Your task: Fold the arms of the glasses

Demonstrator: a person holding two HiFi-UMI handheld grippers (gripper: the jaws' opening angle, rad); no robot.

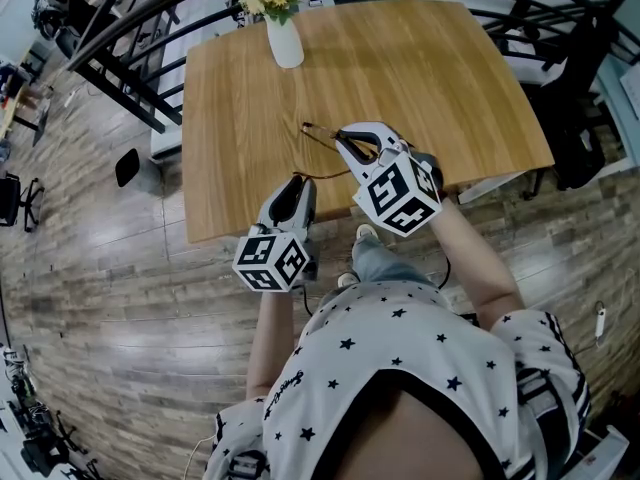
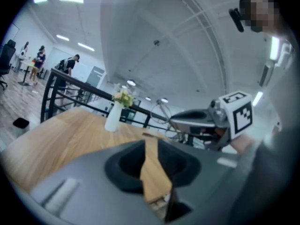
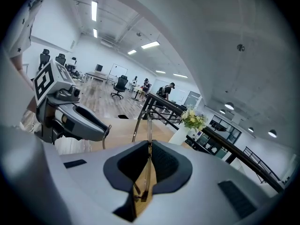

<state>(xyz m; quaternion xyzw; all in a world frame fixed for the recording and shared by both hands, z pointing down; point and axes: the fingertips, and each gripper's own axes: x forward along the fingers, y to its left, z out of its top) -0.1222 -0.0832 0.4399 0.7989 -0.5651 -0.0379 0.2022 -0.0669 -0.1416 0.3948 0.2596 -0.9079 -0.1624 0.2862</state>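
The thin wire-framed glasses hang over the near part of the wooden table. My right gripper is shut on them; in the right gripper view the frame runs upright between the pads. One arm of the glasses reaches left to my left gripper. In the left gripper view the jaws stand a little apart, with a dark arm end low in the gap beside the right jaw. From the right gripper view, the curved arm end sits at the left gripper's tips.
A white vase with flowers stands at the table's far edge. Black railings run behind and beside the table. The person's legs and shoes are at the near edge, over wooden flooring.
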